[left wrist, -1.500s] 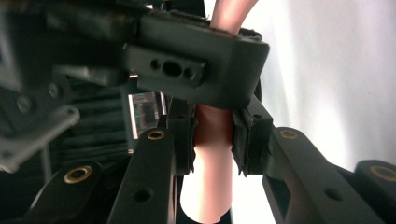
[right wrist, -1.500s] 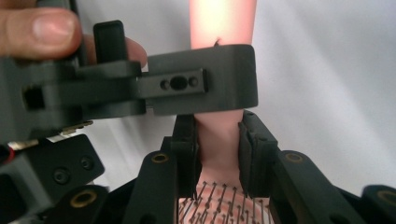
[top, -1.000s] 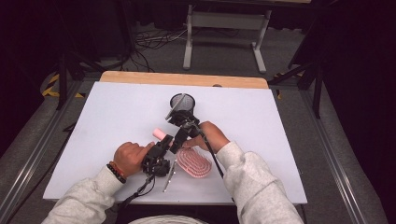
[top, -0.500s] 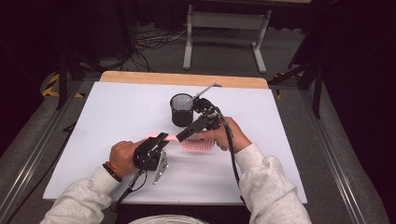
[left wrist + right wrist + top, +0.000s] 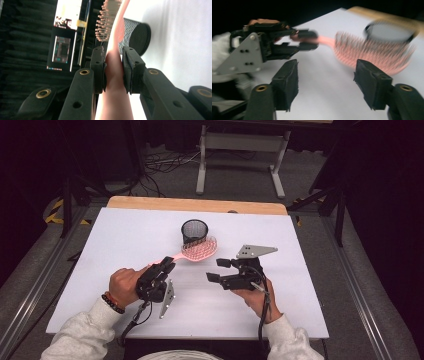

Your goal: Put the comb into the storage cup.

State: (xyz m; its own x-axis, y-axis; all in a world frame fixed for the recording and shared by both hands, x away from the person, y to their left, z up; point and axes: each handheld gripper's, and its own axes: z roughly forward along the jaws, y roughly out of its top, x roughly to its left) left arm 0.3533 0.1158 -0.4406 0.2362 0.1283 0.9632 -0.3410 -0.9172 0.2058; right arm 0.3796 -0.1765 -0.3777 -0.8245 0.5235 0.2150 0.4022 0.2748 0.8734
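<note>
A pink hairbrush (image 5: 200,250) hangs just above the white table (image 5: 300,310), its bristled head beside a black mesh cup (image 5: 194,230). My left gripper (image 5: 167,266) is shut on the brush handle. In the left gripper view the pads press both sides of the handle (image 5: 113,75), with the bristles (image 5: 107,20) and cup (image 5: 136,35) ahead. My right gripper (image 5: 215,270) is to the right of the brush, apart from it. Its jaws have just been opening and nothing lies between them. In the right gripper view (image 5: 325,82) the blurred brush (image 5: 372,56) and the left gripper (image 5: 308,40) lie beyond.
The table's far edge is a wooden strip (image 5: 200,204). Behind it stand a metal frame (image 5: 240,165) and floor cables (image 5: 160,170). Rails run along both sides of the table. A person's sleeves come in at the bottom.
The left gripper carried the brush up and away from the person, to beside the cup. The right gripper left the brush, opened and drew back to the right.
</note>
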